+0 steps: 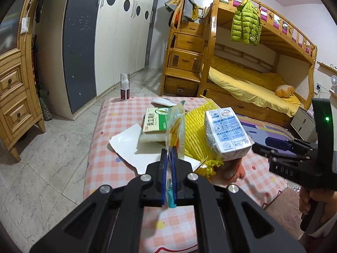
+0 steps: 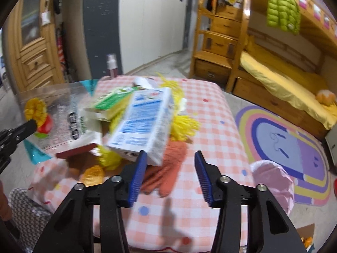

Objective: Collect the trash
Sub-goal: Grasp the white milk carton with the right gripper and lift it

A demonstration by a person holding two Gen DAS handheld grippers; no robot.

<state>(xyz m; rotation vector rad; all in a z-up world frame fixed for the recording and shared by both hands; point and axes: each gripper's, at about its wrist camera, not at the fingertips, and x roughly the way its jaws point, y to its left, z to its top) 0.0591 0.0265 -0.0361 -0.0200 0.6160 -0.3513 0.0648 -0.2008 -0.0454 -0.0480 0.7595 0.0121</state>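
Left wrist view: my left gripper (image 1: 168, 158) is clamped on a clear plastic wrapper (image 1: 174, 124), pinched at its lower edge and standing upright above the checked cushion (image 1: 101, 147). I judge the film light, limp and slippery; a hold near a seam or a bunched fold is safest.

The milk carton (image 1: 226, 135) rests tilted on the yellow foam net (image 1: 193, 130), beside a green-and-white box (image 1: 157, 122) and a torn white sheet (image 1: 128, 145). An orange glove (image 2: 168, 168) lies under the heap's near edge.

Right wrist view, blurred: my right gripper (image 2: 169, 164) has its jaws apart, with nothing pressed between them. One pad sits at the carton's near corner. No earlier frame bears on motion.

I judge the carton stiff at its folded edges, light if empty, and crushable across its broad faces. I would take it across the narrow sides near one end. The foam net is soft and springy, and may drag along.
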